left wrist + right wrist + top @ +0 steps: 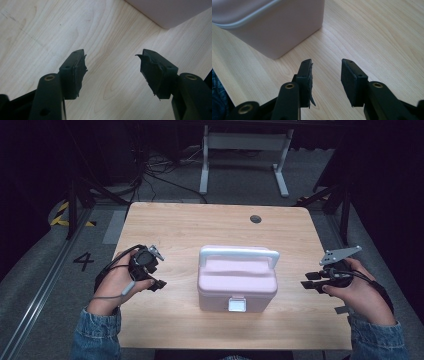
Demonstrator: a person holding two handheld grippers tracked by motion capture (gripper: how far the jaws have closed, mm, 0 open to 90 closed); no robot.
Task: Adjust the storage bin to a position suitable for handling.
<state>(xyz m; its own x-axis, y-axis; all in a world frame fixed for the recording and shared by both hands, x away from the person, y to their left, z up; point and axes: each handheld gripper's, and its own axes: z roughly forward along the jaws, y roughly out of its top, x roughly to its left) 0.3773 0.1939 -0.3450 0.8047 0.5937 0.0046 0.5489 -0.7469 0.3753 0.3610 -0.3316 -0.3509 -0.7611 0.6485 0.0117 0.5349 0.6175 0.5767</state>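
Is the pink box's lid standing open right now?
No, in the high view the pink box has its lid down flat, white handle upright above it and front latch against the front wall.

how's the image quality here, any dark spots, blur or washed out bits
High view: the table and pink box are evenly lit, the floor around falls nearly black. Left gripper view: wood grain sharp, jaws dark, box corner soft. Right gripper view: the box looks pale and slightly blurred, tabletop clear.
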